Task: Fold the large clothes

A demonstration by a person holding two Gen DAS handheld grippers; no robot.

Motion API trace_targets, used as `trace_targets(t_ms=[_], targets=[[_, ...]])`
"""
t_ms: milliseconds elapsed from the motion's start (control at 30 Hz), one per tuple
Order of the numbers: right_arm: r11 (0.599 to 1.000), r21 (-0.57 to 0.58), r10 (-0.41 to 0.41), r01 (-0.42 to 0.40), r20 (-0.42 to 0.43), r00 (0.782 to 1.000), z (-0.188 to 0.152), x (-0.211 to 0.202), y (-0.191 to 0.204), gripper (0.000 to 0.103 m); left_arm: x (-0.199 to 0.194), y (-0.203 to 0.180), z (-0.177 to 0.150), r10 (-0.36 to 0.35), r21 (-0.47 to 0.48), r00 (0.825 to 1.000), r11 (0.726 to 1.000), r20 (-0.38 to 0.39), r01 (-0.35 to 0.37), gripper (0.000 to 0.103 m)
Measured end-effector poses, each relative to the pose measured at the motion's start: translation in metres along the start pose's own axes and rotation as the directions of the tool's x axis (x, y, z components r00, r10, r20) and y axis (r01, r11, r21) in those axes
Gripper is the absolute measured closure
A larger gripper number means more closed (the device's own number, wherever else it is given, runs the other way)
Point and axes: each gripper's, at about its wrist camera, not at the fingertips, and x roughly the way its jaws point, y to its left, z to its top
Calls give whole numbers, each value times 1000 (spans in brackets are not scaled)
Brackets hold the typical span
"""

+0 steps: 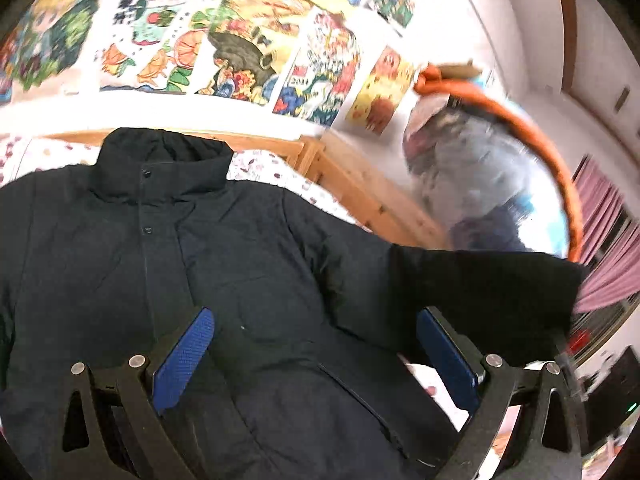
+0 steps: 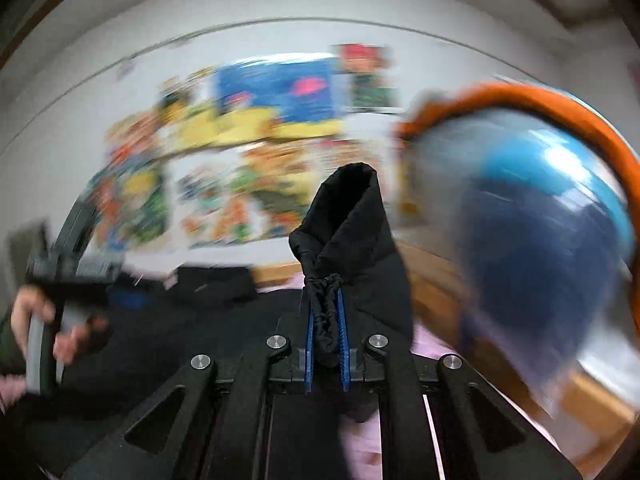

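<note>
A dark navy padded jacket (image 1: 240,240) lies front up on the bed, collar toward the wall. In the left wrist view my left gripper (image 1: 314,316) hovers over its chest, open, with only fabric below the blue pads (image 1: 184,356). The jacket's sleeve (image 1: 480,288) is lifted out to the right. In the right wrist view my right gripper (image 2: 325,296) is shut on the bunched cuff (image 2: 352,216) of that sleeve, which stands up above the pads. The jacket body (image 2: 180,320) is a dark blur behind. A hand (image 2: 28,316) grips the other tool at the left edge.
The bed has a patterned sheet (image 1: 264,164) and a wooden frame (image 1: 360,196) against a wall of colourful posters (image 1: 240,40). A blurred blue ball in an orange-rimmed holder (image 2: 540,220) is close on the right. Pink curtains (image 1: 608,248) hang at the far right.
</note>
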Motion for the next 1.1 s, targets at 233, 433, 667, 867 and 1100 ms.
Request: trace_targets(t_ms=[233, 433, 667, 867, 1100], targets=[[966, -134, 194, -219, -174, 965, -9, 41, 100, 94, -47, 61, -17, -104, -124, 993, 986, 47, 109, 1], [939, -64, 297, -338, -344, 891, -47, 82, 149, 93, -38, 105, -31, -176, -195, 984, 965, 20, 177, 1], [928, -119, 267, -353, -448, 853, -82, 95, 177, 93, 26, 147, -51, -172, -301, 979, 945, -113, 131, 11], [929, -100, 267, -357, -486, 832, -84, 100, 186, 90, 66, 157, -59, -154, -322, 965, 943, -213, 80, 80], [906, -34, 363, -421, -448, 817, -68, 71, 171, 52, 40, 144, -37, -32, -190, 994, 982, -103, 11, 95]])
